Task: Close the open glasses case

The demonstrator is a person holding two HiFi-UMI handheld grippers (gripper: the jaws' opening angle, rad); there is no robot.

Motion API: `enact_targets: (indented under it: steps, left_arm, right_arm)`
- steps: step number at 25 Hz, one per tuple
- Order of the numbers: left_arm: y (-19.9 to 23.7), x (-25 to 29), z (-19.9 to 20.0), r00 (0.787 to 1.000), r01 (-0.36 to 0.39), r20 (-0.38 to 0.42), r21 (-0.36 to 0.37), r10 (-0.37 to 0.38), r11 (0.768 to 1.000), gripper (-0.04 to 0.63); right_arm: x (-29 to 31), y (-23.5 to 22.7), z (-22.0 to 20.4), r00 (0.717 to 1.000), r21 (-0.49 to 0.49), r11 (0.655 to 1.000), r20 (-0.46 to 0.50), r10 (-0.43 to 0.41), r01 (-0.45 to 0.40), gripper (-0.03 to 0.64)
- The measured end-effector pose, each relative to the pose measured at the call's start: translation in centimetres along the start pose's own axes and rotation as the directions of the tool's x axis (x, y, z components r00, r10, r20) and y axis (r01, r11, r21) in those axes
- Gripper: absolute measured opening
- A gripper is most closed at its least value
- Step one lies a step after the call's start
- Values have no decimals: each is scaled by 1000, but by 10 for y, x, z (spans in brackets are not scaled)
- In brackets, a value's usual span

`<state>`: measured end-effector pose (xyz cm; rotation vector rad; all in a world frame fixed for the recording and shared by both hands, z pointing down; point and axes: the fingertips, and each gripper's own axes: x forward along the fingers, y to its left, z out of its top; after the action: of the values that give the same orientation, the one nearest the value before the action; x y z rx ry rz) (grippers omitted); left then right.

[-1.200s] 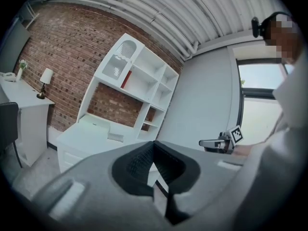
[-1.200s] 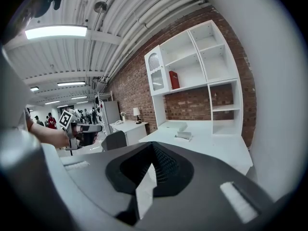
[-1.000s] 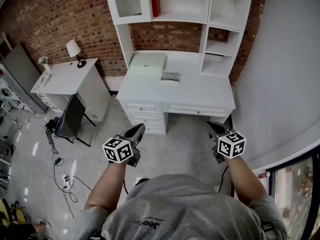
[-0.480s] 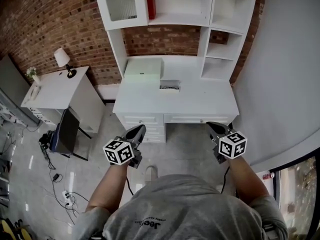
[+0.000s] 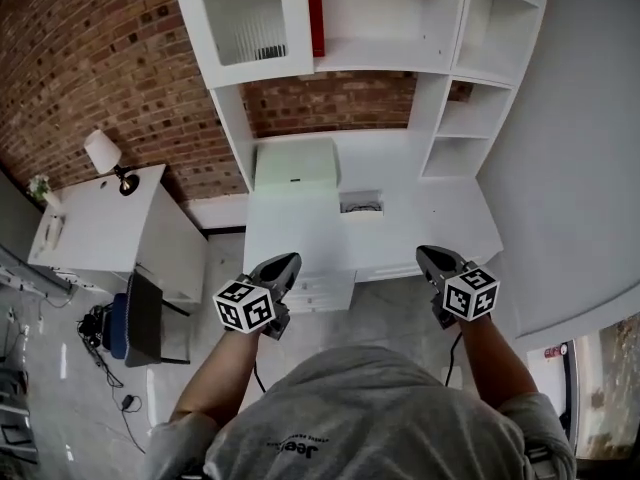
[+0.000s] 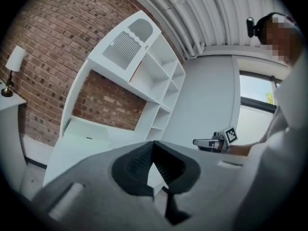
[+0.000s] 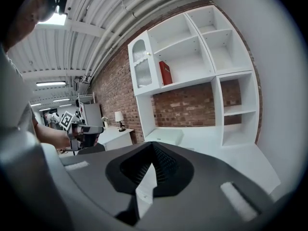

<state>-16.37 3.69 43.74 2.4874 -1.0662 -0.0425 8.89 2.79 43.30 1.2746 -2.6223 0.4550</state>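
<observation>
Closest to me, my left claw (image 5: 279,266) and my right claw (image 5: 434,258) are both pressed tight together, and neither one is holding anything. They hang side by side at the front edge of the white table (image 5: 300,230). The open glasses case (image 5: 361,204) lies farther back on that table. It is ahead of both claws, about halfway between them from side to side, and well apart from each. Its long side runs left to right across my view, and its dark inside faces up. It is too small for me to see which way the lid leans. Just behind it to the left sits a pale box (image 5: 295,162). Farthest away are white shelves (image 5: 400,38) with a red book (image 5: 316,13).
</observation>
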Motion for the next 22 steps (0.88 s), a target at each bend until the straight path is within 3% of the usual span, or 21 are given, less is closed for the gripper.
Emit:
enact_targets:
  steps: [12,22]
  left_arm:
    - [78,60,32,998,51,-45,-35,-52,998,-3]
    - [93,137,41,998,-52,-25,-37,51,998,-3]
  right_arm:
    - [85,-40,27,998,37,998,-38,-44,45,6]
    - [136,-127,48,997,17,998,-46,67,-67,6]
